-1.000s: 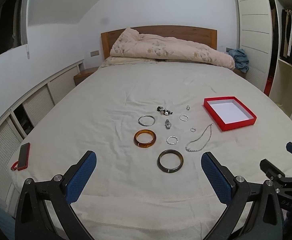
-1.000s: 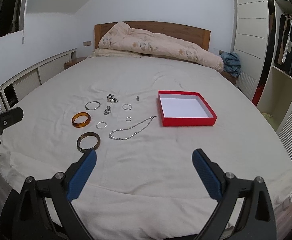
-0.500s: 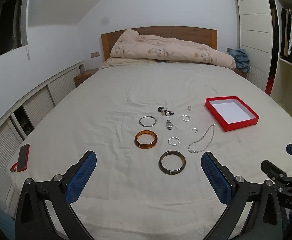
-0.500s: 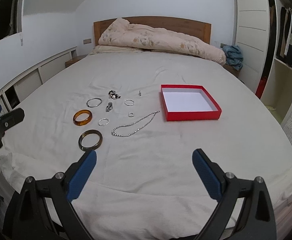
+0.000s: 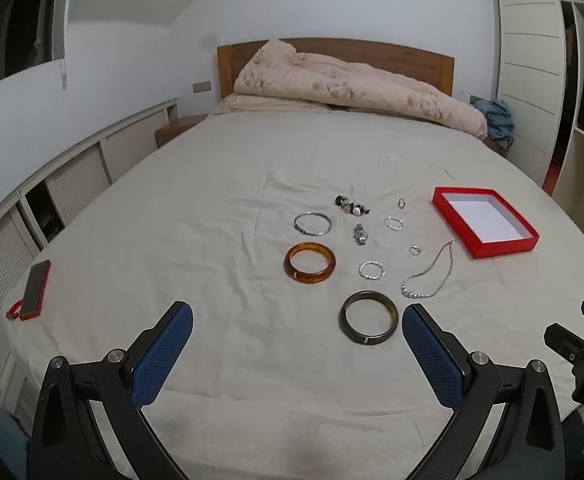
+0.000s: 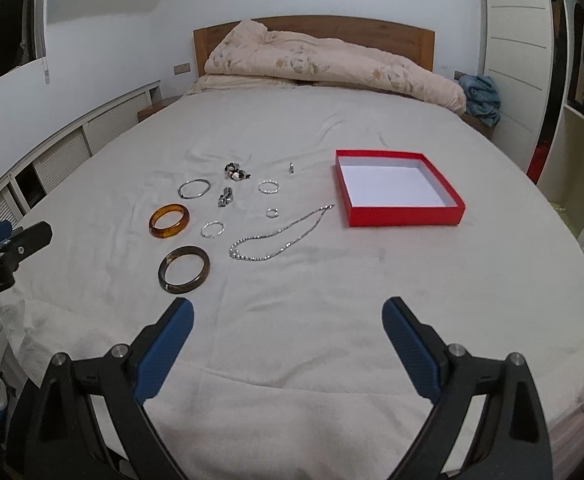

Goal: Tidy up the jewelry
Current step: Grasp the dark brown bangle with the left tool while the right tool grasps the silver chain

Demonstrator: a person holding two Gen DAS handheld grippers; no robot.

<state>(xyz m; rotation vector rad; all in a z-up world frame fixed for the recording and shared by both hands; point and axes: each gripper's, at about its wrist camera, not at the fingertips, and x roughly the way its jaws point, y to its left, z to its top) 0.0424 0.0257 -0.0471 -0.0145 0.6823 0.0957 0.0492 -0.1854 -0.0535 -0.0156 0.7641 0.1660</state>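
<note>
Jewelry lies loose on the bed sheet [image 6: 332, 312], mid-bed, left of the red box [image 6: 406, 216]. Nearest piece: dark bangle [image 5: 367, 317], just ahead of the left gripper [image 5: 298, 346]. Beyond it, amber bangle [image 5: 310, 262], thin silver bangle [image 5: 312, 223], a small ring-like hoop [image 5: 372, 270], and a bead necklace [image 6: 280, 236] trailing toward the box. Smaller rings and a dark beaded cluster [image 5: 352, 206] sit farther back; too small to make out well.

Left gripper: fingers spread wide, nothing held, hovering over the near sheet. Right gripper [image 6: 288, 346]: likewise wide apart and empty, low at the near edge.

Box is open and looks empty, so sorting seems not yet begun. Likely first pick is the dark bangle. Best to come down with one finger inside the ring and one outside, pinching the band itself; the soft sheet will give, so press lightly and avoid snagging cloth.

Around: red phone [image 5: 36, 290] at far left edge, quilt [image 6: 332, 68] heaped at the headboard. Nothing blocks the way to the box; the necklace lies across the path, so carry pieces over it.
</note>
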